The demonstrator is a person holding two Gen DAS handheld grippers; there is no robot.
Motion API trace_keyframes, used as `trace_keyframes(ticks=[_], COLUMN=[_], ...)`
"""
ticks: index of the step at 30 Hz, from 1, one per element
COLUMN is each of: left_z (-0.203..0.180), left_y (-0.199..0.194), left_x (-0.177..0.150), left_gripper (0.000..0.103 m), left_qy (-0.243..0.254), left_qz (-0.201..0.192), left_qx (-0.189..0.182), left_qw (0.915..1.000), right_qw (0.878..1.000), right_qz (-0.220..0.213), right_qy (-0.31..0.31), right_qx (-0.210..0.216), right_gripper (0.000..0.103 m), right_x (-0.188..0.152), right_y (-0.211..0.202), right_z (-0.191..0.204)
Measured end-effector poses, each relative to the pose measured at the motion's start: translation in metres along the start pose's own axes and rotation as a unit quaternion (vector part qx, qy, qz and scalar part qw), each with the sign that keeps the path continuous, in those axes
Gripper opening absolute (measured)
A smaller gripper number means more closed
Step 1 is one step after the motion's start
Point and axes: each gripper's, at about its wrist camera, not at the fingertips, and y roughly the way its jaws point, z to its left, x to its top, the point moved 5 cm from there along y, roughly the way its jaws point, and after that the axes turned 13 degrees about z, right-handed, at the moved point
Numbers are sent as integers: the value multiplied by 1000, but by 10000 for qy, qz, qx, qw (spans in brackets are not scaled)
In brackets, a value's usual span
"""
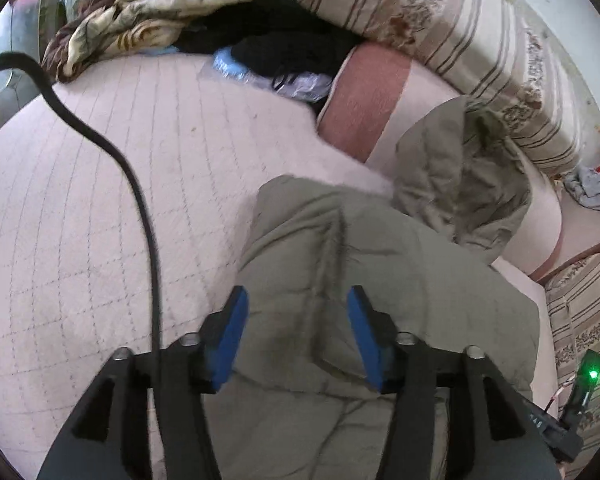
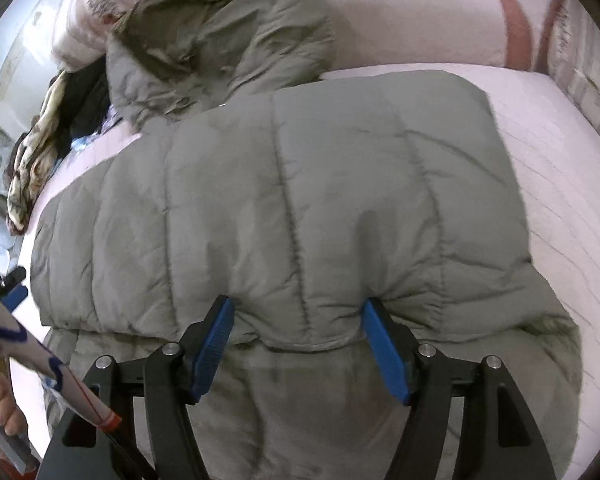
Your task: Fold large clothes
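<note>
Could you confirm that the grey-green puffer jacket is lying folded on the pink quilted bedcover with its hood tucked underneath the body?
Not quite: the hood is not tucked underneath; it lies loose beyond the folded body of the puffer jacket, as the right wrist view shows. The jacket does lie on the pink quilted bedcover.

Pink quilted bed [image 1: 100, 208]. At its far edge: crumpled brown-and-cream blanket [image 1: 140, 24], black clothes [image 1: 284, 40] beside it, clear plastic bags [image 1: 260, 76] just below. Striped pillow [image 1: 460, 32] along the far right edge; black cable [image 1: 140, 200] crossing the left.
</note>
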Motion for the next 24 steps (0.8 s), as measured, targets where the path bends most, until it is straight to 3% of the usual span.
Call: trace_keyframes(ticks=[1, 4, 8, 13, 16, 20, 24], left_z=[-8, -24, -22, -30, -29, -10, 12], left_y=[5, 28, 57, 37, 1, -45, -60], left_x=[0, 3, 0, -8, -21, -51, -77], left_gripper=[72, 72, 58, 52, 53, 62, 62], left_qy=[152, 475, 382, 494, 606, 507, 418], left_qz=[9, 203, 630, 663, 371, -107, -403], left_qx=[121, 506, 759, 1035, 1014, 1341, 1510], left_qw=[9998, 9974, 9944, 9912, 9923, 9896, 9868], right_qw=[10000, 9993, 9992, 9992, 9997, 9992, 9982], right_qz=[21, 60, 151, 241, 84, -289, -372], right_qy=[-84, -326, -366, -310, -216, -279, -449], right_qx=[-3, -190, -93, -20, -56, -35, -106], right_gripper=[73, 77, 79, 79, 79, 79, 79], right_x=[1, -1, -3, -7, -10, -15, -6], right_y=[2, 8, 12, 9, -12, -56, -77], right_z=[6, 18, 15, 9, 10, 19, 41])
